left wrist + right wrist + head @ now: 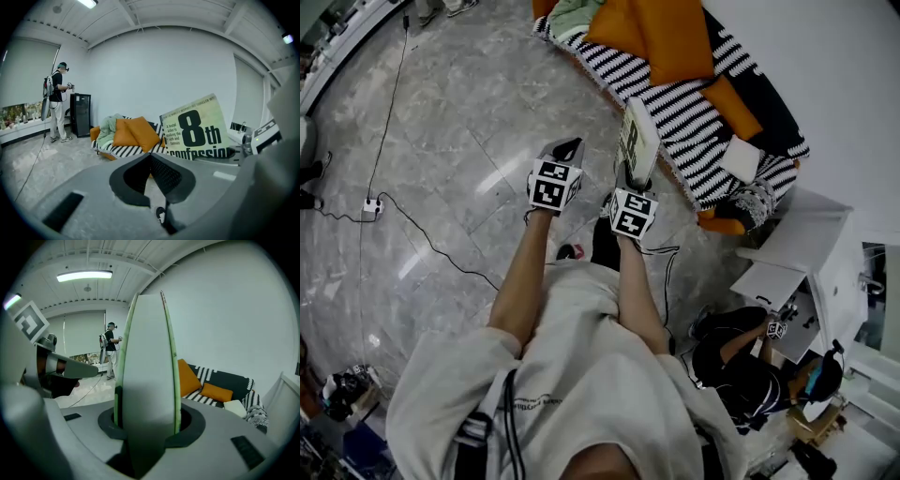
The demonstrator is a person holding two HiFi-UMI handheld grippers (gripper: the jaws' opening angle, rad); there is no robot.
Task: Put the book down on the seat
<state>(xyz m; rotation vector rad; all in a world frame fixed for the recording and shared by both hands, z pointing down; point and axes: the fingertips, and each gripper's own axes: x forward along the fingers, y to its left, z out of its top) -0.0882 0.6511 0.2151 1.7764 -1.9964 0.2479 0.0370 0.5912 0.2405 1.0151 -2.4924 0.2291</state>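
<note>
— Where is the book, and what are you holding?
— My right gripper (636, 180) has its jaws clamped on the book (145, 366), low on its bottom edge, so it stands upright in front of me. My left gripper (566, 150) carries nothing. Its jaws are pressed together, just beside the right one.
— Which step is this?
— The carry, I'd say. The book is up in the air near the edge of the seat (680, 112), not resting on it.
— What does the next move need?
— Reaching forward and to my right, tipping the book flat, then lowering it onto a bare stretch of the striped cover, clear of the orange cushions (661, 37), before I let go.
— And the room?
— A grey polished stone floor (459, 141) with a cable (394, 84) trailing across it, and white walls. A person (736, 361) sits by a white counter (797, 234) to my right, and a second person (57, 101) stands at the far wall
</note>
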